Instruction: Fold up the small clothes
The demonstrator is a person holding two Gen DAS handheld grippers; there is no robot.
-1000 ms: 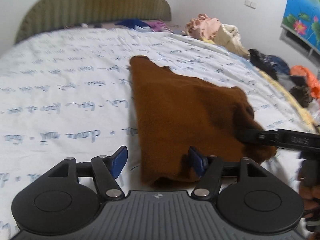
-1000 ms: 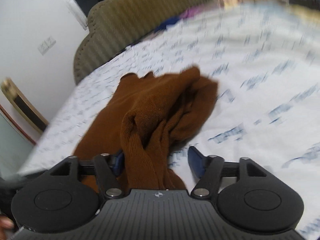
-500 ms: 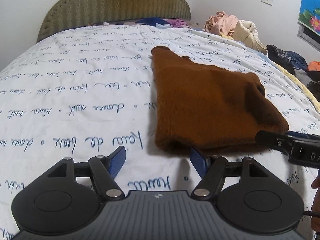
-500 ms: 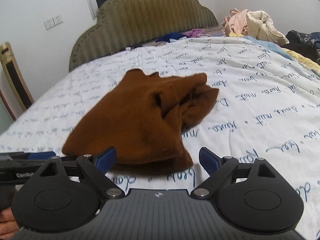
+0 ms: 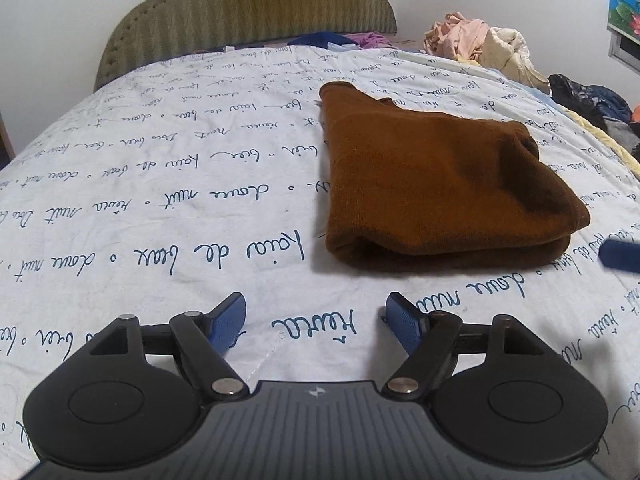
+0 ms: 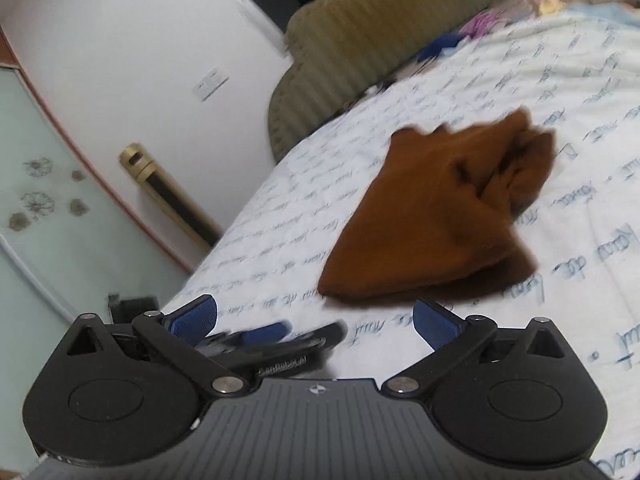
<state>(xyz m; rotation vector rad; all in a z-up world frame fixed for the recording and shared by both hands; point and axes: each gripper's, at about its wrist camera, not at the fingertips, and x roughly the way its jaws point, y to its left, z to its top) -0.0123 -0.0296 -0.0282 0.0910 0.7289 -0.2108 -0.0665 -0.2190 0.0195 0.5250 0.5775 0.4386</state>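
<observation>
A brown knitted garment (image 5: 436,184) lies folded in a thick wedge on the white bedsheet with blue handwriting (image 5: 160,200). It also shows in the right wrist view (image 6: 436,220). My left gripper (image 5: 316,320) is open and empty, a short way in front of the garment's near fold. My right gripper (image 6: 316,320) is open and empty, pulled back and tilted. One of its blue fingertips (image 5: 620,254) shows at the right edge of the left wrist view. The left gripper's fingers (image 6: 272,334) show low in the right wrist view.
An olive padded headboard (image 5: 248,8) stands at the far end of the bed. Piles of loose clothes (image 5: 480,44) lie at the back right, with dark clothes (image 5: 588,100) along the right edge. A wall and a glass panel (image 6: 60,220) are to the left.
Both grippers have let go of the brown garment and drawn back from it. The garment now lies still and folded on the sheet. The right wrist view has tilted and swung left.
</observation>
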